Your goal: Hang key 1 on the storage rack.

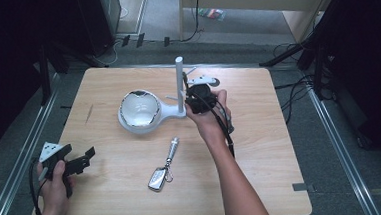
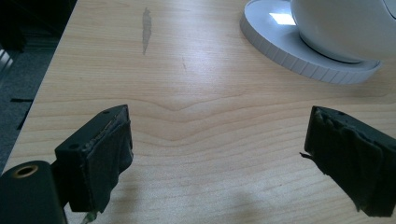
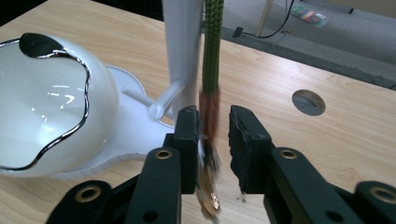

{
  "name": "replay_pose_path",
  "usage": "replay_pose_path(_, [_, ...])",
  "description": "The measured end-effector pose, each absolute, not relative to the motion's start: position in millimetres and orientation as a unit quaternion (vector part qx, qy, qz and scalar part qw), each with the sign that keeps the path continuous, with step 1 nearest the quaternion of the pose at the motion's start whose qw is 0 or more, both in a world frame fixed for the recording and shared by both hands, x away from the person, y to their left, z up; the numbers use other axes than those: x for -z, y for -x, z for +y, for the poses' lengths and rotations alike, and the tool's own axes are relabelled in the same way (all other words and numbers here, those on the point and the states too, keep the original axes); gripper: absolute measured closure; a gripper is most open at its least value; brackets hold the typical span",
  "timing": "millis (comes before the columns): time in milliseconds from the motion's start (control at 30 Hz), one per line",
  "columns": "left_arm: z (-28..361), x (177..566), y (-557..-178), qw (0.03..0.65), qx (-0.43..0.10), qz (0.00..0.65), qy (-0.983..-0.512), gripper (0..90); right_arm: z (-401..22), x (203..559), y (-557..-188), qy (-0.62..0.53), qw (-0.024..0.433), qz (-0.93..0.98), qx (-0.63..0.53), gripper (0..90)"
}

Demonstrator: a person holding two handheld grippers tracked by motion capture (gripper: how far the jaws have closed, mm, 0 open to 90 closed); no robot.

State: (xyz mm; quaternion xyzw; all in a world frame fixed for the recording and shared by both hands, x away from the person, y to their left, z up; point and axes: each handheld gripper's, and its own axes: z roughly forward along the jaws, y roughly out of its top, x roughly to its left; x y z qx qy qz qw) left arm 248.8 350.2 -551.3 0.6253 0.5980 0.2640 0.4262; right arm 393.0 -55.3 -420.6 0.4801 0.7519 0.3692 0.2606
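We see a white stand (image 1: 179,83) of smooth plastic: a round post rising from a flat, ribbed-edged base that carries a glossy white bowl (image 1: 139,108) with a wavy chrome rim. Clear pegs stick out of the post. From one of them hangs a green braided cord (image 3: 213,42), its lower end wrapped in brown and tipped with metal. The right gripper (image 3: 214,135) stands at that lower end with its padded black jaws narrowly parted; the cord runs between them, close against the left pad, with a gap to the other pad. The left gripper (image 2: 219,154) rests low near the surface's (image 1: 261,148) near left corner, jaws wide with bare wood between them.

The right gripper view gives the cord's weave and the peg, which the high view hides behind the hand (image 1: 206,111). The high view alone gives us the car key fob (image 1: 157,179) with its ring and a slim metal cylinder (image 1: 172,147), lying near the front middle, well apart from the stand.

The surface is pale wood grain with rounded corners, a faint grey smear and a round cable hole. Around it we see grey carpet, metal floor rails, black tripod legs and loose cables.
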Motion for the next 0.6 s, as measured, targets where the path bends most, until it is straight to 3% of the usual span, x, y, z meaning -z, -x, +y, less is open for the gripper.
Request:
replay_pose_path(433, [350.0,551.2,-248.7,0.425,-0.265,0.597,-0.627,8.0,-74.2,427.6,-383.1,-0.507,0.227,0.752,-0.355,63.1])
replay_pose_path(600, [350.0,551.1,-248.6,0.425,-0.265,0.597,-0.627,8.0,-77.6,430.1,-377.6,-0.513,0.21,0.759,-0.342,54.3])
